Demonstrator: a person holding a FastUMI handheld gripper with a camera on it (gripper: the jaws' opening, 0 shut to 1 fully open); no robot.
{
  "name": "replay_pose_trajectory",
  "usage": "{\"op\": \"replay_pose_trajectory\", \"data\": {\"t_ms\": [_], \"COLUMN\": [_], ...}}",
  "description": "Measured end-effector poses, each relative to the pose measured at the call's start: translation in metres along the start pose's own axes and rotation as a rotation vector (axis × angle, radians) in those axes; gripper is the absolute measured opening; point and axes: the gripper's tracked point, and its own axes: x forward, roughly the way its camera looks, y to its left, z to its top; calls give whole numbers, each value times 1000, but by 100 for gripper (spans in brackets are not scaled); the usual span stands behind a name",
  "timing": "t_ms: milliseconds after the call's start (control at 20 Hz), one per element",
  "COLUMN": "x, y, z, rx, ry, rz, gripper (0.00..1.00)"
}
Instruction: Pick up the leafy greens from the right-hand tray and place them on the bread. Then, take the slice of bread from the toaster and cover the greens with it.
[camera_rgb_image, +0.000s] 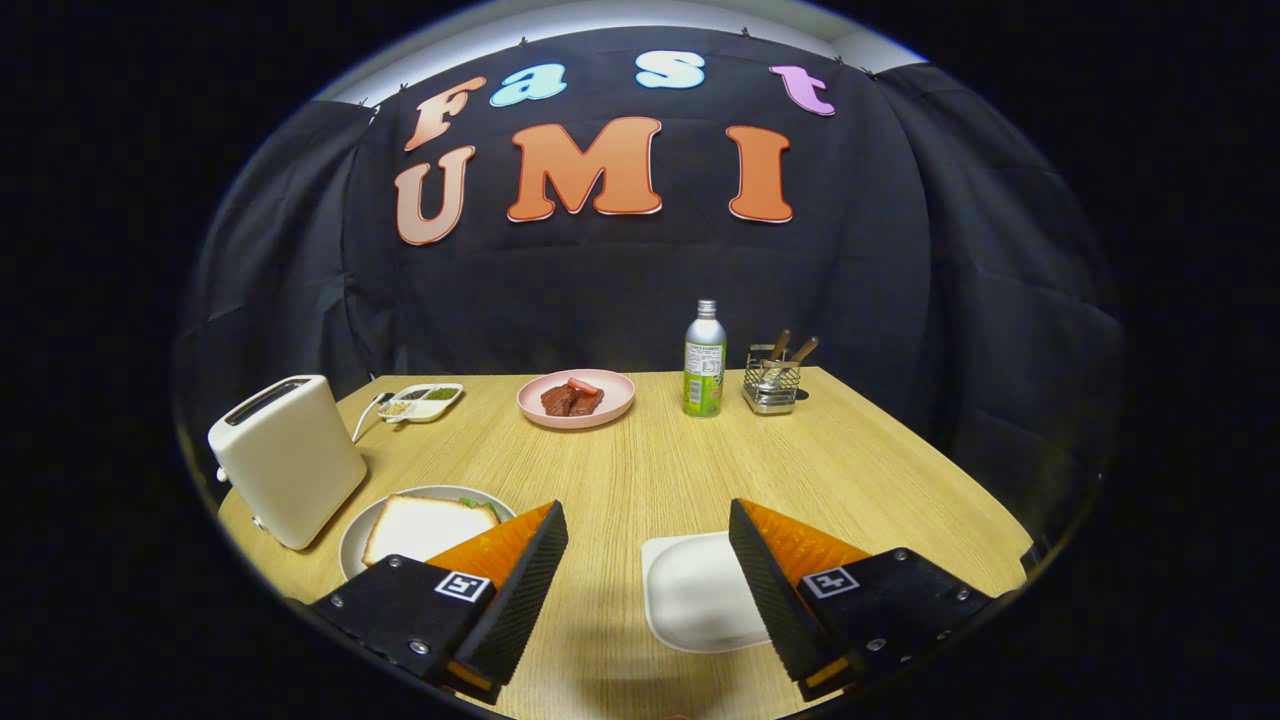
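My gripper (648, 525) hangs open above the near part of the wooden table, with nothing between its fingers. Left of the left finger stands a round plate (352, 545) with a slice of white bread (425, 527) on top; a bit of leafy green (482, 506) peeks out from under the slice's far right corner. A cream toaster (287, 457) stands just beyond that plate, to its left; I see nothing rising from its slot. Beside the right finger lies a white tray (695, 590), bare inside and partly covered by that finger.
At the far side of the table (650, 470) stand a pink plate with red meat pieces (575, 398), a green-labelled bottle (705, 360), a wire caddy with utensils (773, 380) and a small divided dish of seasonings (425, 400). The table's right edge falls off near the cloth wall.
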Motion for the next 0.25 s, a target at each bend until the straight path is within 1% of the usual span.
{"op": "replay_pose_trajectory", "data": {"t_ms": [250], "x": [0], "y": [-9], "z": [-4], "rx": [12], "ry": [7], "rz": [-10], "gripper": [97]}}
